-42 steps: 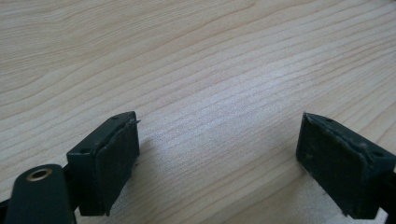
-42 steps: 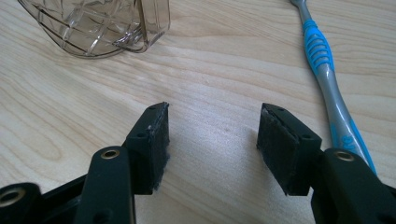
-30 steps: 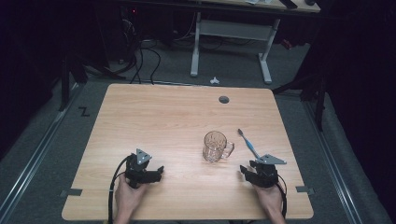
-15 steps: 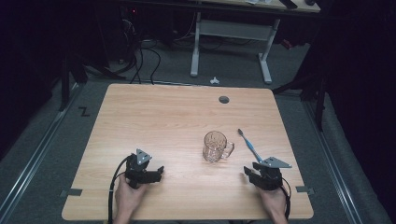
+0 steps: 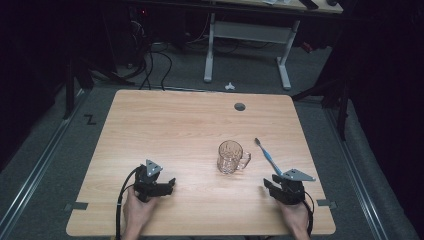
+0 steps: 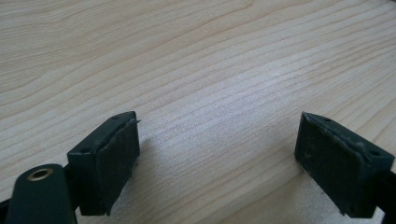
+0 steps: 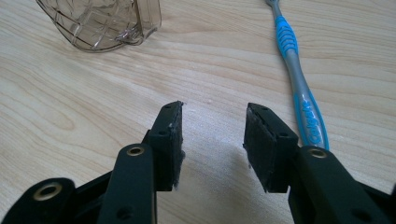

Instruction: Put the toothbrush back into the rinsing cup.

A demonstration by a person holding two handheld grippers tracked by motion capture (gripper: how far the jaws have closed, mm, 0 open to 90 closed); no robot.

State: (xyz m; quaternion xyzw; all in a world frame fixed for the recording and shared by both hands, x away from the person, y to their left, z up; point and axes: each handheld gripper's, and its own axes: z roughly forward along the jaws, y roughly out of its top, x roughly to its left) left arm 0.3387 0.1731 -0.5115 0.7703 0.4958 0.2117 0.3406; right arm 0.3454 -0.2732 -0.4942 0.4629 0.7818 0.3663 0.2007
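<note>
Firstly, we list the wooden table (image 5: pixel 165 125), light grain, with a round dark cable hole (image 5: pixel 240 106) near its far edge. On the floor to the left of the table we note a black mark (image 5: pixel 90 119) shaped like the letter Z.

Item: glass mug (image 5: pixel 230 156), clear and ribbed, upright right of the table's centre, handle toward the right. In the right gripper view its base (image 7: pixel 105 23) sits at the upper left, ahead of the jaws.

Item: toothbrush (image 5: pixel 266 155), blue and grey, lying flat just right of the mug and apart from it, head toward the far edge. In the right gripper view the handle (image 7: pixel 299 84) carries white lettering; we read it as "Colgate", though the angle makes this less than certain.

Item: left gripper (image 5: pixel 167 184), held by the person's left hand (image 5: pixel 135 210) near the front-left of the table, well apart from the mug. Its jaws stand released and wide over bare wood, holding nothing (image 6: pixel 217 154).

Item: right gripper (image 5: pixel 269 186), held by the right hand (image 5: pixel 295 217) near the front-right, just short of the toothbrush's handle end. Its jaws (image 7: pixel 212 140) are released, a moderate gap between them, nothing grasped; the toothbrush handle lies just beside the right-hand jaw.
</note>
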